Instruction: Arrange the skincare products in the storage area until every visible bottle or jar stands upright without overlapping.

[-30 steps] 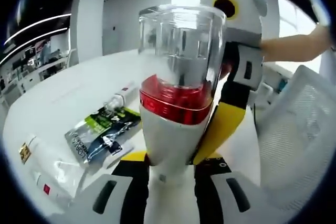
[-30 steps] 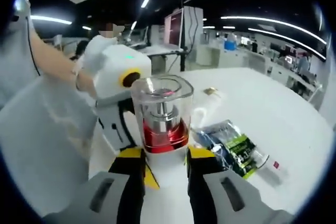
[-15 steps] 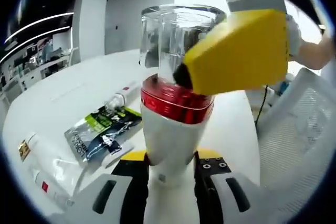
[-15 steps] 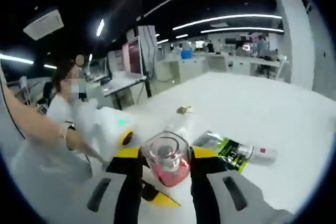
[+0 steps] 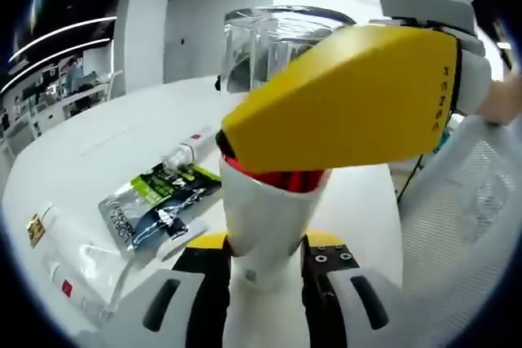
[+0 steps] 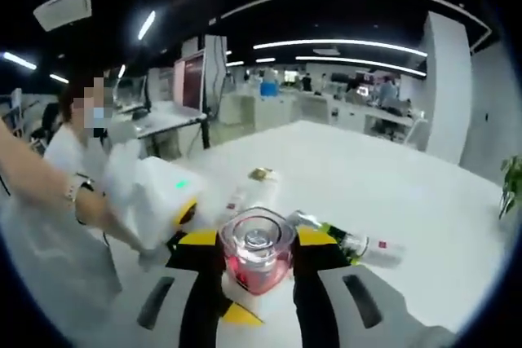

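A white bottle (image 5: 265,226) with a red band and a clear cap stands upright between the jaws of my left gripper (image 5: 265,248), which is shut on its lower body. My right gripper (image 5: 351,95) reaches across from the right, one yellow jaw lying over the cap and red band. In the right gripper view I look down on the clear cap (image 6: 254,248), with my right gripper (image 6: 257,240) closed on it from both sides. The left gripper (image 6: 155,197) sits at the left there, held by a hand.
On the white table (image 5: 98,136) lie a green and black sachet (image 5: 159,201) (image 6: 330,230), a clear tube with a red mark (image 5: 183,152) (image 6: 379,248), a gold-capped item (image 5: 37,234) (image 6: 261,174) and another flat tube (image 5: 73,283). A white mesh chair (image 5: 465,218) stands at the right.
My right gripper has risen from the bottle's side to its top, so its yellow jaw now covers the cap in the left gripper view. The left gripper and the bottle have stayed still.
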Available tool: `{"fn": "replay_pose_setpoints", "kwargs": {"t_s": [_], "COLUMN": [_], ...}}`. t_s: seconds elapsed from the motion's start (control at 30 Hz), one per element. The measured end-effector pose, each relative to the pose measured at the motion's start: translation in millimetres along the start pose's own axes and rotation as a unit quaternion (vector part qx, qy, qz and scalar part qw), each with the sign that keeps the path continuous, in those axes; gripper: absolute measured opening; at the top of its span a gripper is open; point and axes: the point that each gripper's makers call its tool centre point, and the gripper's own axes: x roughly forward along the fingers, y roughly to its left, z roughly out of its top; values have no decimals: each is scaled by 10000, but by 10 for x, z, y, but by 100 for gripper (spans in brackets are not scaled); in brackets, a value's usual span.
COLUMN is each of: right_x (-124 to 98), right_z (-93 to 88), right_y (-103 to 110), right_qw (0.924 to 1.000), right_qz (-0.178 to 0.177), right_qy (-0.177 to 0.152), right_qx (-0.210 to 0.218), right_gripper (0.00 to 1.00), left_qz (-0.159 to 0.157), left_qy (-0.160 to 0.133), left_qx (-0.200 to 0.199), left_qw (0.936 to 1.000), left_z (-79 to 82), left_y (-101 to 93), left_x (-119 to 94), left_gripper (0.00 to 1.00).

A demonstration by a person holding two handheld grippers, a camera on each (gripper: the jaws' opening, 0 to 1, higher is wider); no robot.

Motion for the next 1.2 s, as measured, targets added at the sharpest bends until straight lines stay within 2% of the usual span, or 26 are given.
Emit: {"fn": "replay_pose_setpoints", "kwargs": {"t_s": [0.3, 0.43, 0.53, 0.73, 0.93, 1.2], "right_x": [2, -25, -74, -119, -149, -142], "right_z": [7, -11, -12, -40, -52, -67], "right_y": [-25, -165, -279, -452, -470, -634], "right_qw": [9998, 10000, 9999, 9999, 9995, 9989], "right_qz": [122, 15, -5, 34, 194, 330], "right_qy": [-31, -53, -108, -100, -115, -157], "right_qx": [-125, -76, -104, -108, -216, -306], "right_gripper": [31, 31, 31, 31, 31, 31], "left_qz": [9, 65, 144, 141, 139, 145], "left_qy": [-88, -263, -253, -234, -301, -264], "left_qx": [61, 31, -40, -42, -116, -236], "left_qw": [9999, 9996, 9996, 9996, 9994, 9993], "left_z": [47, 132, 105, 107, 157, 132], "left_y": [0, 27, 104, 82, 82, 108], "left_x": [-35, -88, -82, -84, -99, -109], "left_gripper": [29, 30, 30, 30, 29, 29]}}
